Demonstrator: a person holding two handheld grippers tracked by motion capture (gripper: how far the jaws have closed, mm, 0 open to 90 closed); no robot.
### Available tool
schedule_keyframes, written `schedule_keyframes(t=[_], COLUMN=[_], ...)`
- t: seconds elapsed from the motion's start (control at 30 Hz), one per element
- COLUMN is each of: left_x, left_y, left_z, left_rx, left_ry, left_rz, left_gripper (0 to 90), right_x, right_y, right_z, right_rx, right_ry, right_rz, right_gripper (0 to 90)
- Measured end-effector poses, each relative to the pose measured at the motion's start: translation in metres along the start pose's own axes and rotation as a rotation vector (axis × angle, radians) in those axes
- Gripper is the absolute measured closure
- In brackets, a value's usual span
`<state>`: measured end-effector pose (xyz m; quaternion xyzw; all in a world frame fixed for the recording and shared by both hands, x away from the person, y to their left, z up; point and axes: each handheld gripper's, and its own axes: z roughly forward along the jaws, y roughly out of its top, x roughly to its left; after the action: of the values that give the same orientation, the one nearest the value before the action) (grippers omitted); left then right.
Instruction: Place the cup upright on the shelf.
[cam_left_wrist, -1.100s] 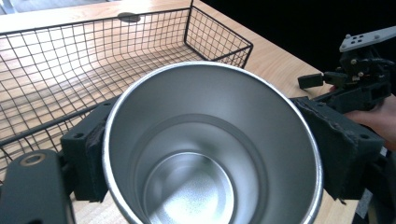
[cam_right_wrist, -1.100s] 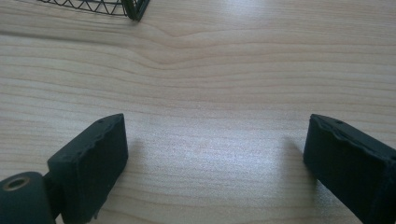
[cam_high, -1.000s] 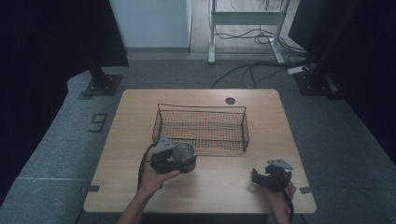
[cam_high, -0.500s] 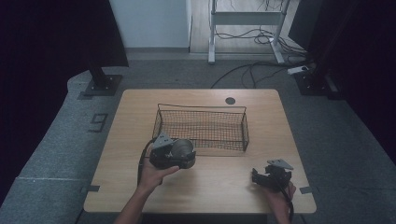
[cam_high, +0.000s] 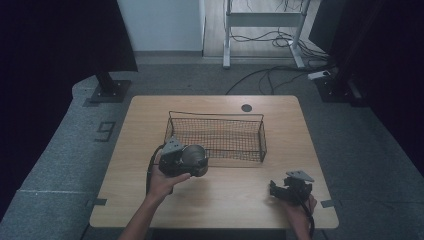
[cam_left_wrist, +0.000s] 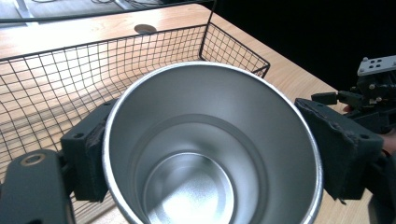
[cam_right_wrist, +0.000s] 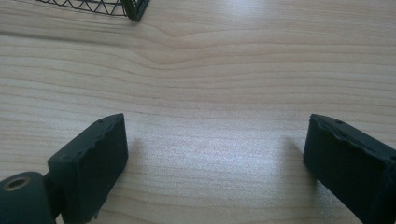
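The left gripper (cam_high: 192, 161) has carried the steel cup (cam_high: 194, 158) closer to the wire basket (cam_high: 215, 117).

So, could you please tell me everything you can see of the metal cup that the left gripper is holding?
The metal cup is a plain round tumbler of brushed, silvery steel with a thin rolled rim and a flat bottom, and it is empty inside. The left gripper is shut on it, one black pad on each side of its wall. It is carried tilted, its open mouth towards the gripper's camera, at the near edge of the wire basket, above the wooden table. No handle or lid shows.
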<state>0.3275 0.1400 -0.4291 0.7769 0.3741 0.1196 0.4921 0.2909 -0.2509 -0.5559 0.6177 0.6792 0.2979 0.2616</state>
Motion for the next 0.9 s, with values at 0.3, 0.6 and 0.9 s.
schedule_keyframes(t=[0.3, 0.6, 0.9], left_x=[0.0, 0.004, 0.008], left_y=[0.006, 0.013, 0.021], left_z=[0.003, 0.009, 0.012], left_rx=[0.003, 0.01, 0.016], left_ry=[0.003, 0.003, 0.014], left_rz=[0.004, -0.003, 0.004], left_gripper=[14.6, 14.6, 14.6], right_x=[0.0, 0.0, 0.0], right_y=[0.0, 0.0, 0.0], right_z=[0.0, 0.0, 0.0], right_rx=[0.0, -0.001, 0.0], right_ry=[0.0, -0.001, -0.001], right_rz=[0.0, 0.001, 0.002], right_gripper=[6.5, 6.5, 6.5])
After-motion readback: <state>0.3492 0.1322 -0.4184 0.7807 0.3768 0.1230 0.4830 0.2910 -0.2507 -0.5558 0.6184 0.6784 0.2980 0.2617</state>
